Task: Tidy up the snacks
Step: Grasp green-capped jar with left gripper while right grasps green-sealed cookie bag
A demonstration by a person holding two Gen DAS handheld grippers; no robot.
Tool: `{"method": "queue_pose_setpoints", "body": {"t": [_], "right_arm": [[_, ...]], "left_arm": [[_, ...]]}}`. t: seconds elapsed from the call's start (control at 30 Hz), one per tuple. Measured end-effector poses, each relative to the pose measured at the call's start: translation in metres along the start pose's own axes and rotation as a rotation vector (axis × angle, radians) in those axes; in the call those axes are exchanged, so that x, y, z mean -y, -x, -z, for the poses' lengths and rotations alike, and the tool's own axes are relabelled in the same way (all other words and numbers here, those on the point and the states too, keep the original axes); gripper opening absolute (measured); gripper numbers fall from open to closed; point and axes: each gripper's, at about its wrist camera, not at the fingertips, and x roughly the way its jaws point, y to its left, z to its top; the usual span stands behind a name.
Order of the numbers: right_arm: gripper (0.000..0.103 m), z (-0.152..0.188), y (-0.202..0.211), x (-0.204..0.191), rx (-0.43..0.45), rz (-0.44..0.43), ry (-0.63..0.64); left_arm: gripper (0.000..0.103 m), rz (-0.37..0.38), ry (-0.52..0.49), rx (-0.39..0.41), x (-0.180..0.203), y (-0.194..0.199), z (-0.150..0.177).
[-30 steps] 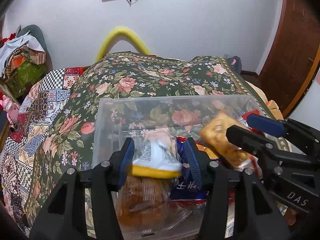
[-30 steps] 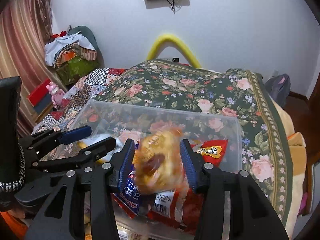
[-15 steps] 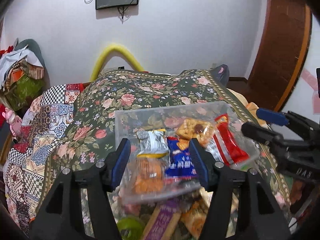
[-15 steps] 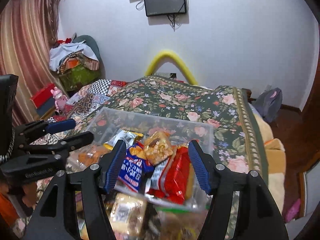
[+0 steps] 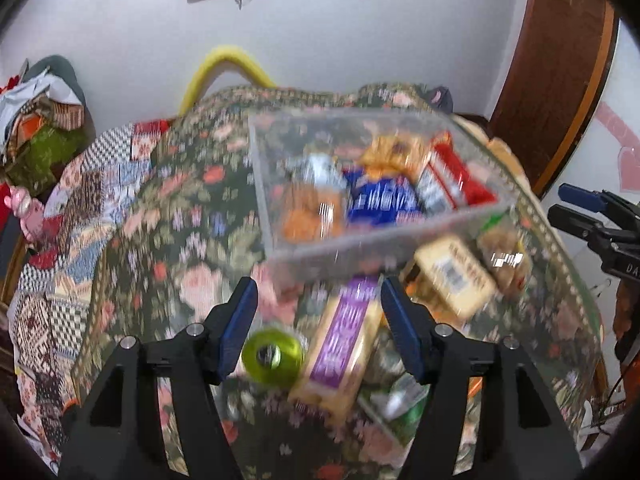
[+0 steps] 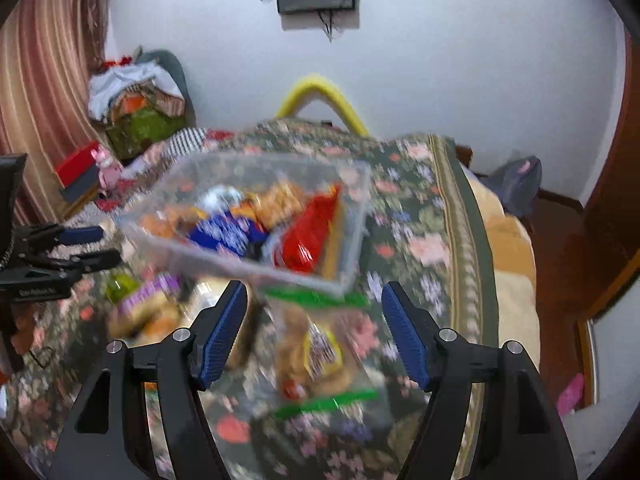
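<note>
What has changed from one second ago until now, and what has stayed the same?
Both tools let go of their snacks into the bin and pulled back. The left tool and right tool are opening, with nothing between the jaws. The loose snacks, such as the purple pack, lie on the blanket. The bin stayed in place.

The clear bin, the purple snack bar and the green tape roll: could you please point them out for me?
clear bin (image 5: 376,246), left wrist view, near wall.
purple snack bar (image 5: 344,340), left wrist view, middle of wrapper.
green tape roll (image 5: 273,357), left wrist view, front rim.
</note>
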Motion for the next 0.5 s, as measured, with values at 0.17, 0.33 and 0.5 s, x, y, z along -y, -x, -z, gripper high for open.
{"method": "queue_pose_setpoints", "body": {"t": [0.17,0.33,0.5], "right_arm": [[0.067,0.023,-0.019,0.01,-0.091,-0.007,-0.018],[0.067,0.038,-0.037,0.011,-0.137,-0.011,-0.024],[0.068,0.046,-0.046,0.011,-0.159,-0.031,-0.06]], "left_arm": [[0.064,-0.001,0.001,-0.074,-0.002,-0.02,0.022],[0.064,-0.019,-0.056,-0.043,0.007,-0.024,0.034],[0.064,-0.018,-0.096,-0.022,0.012,-0.023,0.032]]}}
